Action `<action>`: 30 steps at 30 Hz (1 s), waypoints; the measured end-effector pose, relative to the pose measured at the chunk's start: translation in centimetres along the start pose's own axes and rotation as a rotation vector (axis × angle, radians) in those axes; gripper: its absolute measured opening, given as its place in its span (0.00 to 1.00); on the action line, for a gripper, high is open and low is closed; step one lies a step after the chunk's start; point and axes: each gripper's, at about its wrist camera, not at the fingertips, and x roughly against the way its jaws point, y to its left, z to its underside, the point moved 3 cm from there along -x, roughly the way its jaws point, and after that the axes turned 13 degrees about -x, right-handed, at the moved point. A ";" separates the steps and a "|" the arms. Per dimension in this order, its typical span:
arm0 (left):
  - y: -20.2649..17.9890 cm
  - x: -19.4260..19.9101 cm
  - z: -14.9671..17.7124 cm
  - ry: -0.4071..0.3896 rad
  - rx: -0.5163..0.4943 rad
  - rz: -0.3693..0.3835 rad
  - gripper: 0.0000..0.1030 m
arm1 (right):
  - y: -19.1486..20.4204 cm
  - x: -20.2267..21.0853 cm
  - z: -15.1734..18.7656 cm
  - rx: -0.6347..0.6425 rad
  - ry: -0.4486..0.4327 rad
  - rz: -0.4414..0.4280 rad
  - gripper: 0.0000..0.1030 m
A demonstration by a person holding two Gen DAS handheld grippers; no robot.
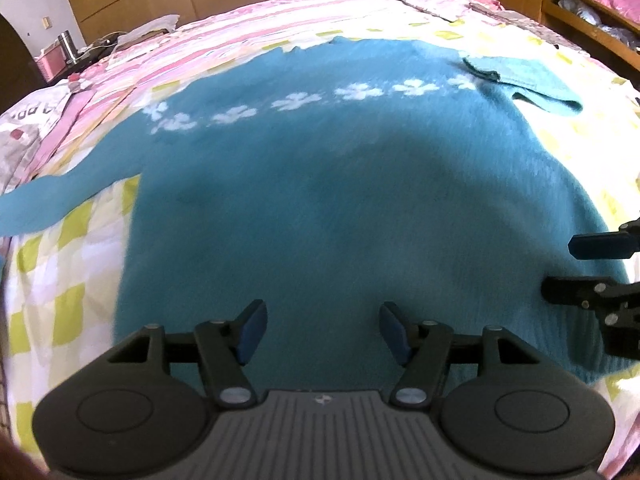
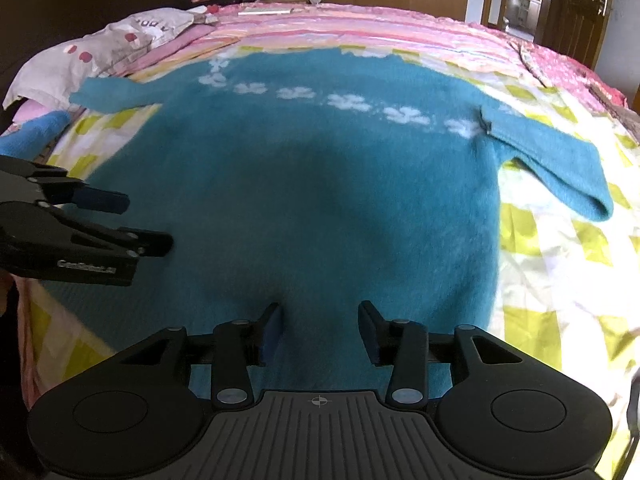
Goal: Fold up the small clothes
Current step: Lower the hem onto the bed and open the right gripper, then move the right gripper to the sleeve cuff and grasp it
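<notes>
A fuzzy teal sweater (image 1: 320, 184) with a row of white flowers lies flat on the bed, also seen in the right wrist view as the sweater (image 2: 320, 184). One sleeve (image 1: 52, 200) stretches out to the left; the other sleeve (image 2: 560, 160) is folded over at the right. My left gripper (image 1: 323, 332) hovers open over the sweater's near part, nothing between its fingers. My right gripper (image 2: 320, 328) is open too, above the near hem. Each shows in the other's view: the right gripper (image 1: 560, 268) at the right edge, the left gripper (image 2: 148, 222) at the left.
The bed carries a yellow-green checked sheet (image 2: 560, 280) and a pink striped blanket (image 1: 248, 28). A pillow (image 2: 100, 44) and a lighter blue cloth (image 2: 36, 132) lie at the left. A wooden shelf (image 1: 580, 12) stands at the right, a nightstand with a metal flask (image 1: 68, 44) at the left.
</notes>
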 end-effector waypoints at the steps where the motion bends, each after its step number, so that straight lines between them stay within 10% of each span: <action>1: 0.0 -0.2 -0.3 -0.001 -0.001 0.003 0.66 | 0.0 -0.1 -0.2 -0.002 0.000 -0.003 0.41; 30: -1.3 -4.2 -4.6 -0.073 0.028 0.122 0.67 | -4.0 -2.1 -2.6 -0.065 0.034 0.051 0.49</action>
